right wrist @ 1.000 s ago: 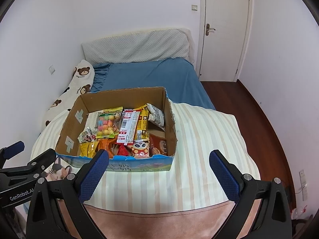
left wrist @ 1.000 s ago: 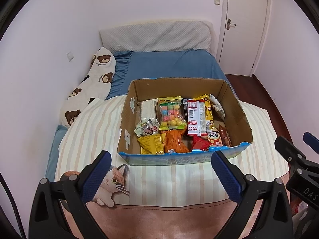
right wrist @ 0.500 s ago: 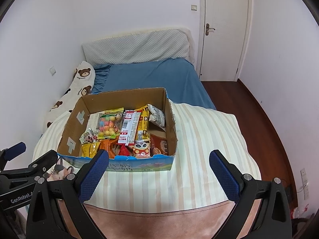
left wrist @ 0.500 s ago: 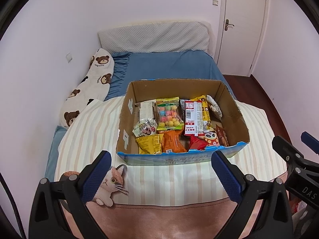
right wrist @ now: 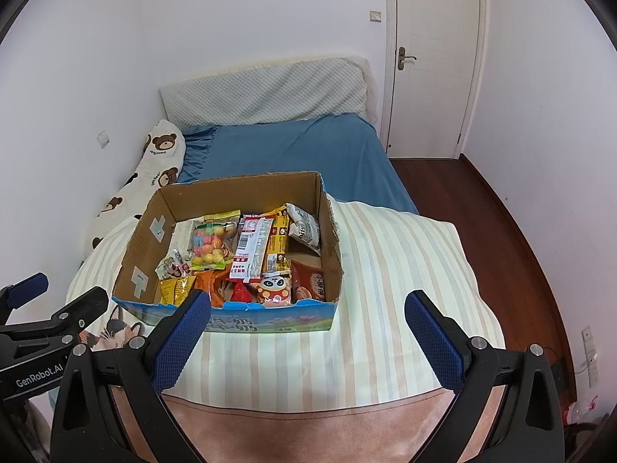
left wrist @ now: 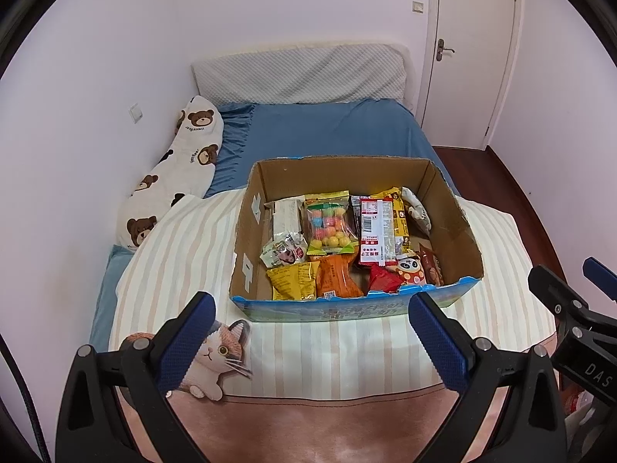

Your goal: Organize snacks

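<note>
Both the left gripper (left wrist: 310, 335) and the right gripper (right wrist: 306, 333) hover with jaws spread wide and empty near the foot edge of the striped quilt (right wrist: 385, 270), where the open brown cardboard box (left wrist: 455, 208) of bright snack packets (left wrist: 329, 223) sits.

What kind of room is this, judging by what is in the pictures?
Most likely a bedroom: a bed with a blue sheet, a bear-print pillow along the wall, a padded headboard and a closed door.
</note>
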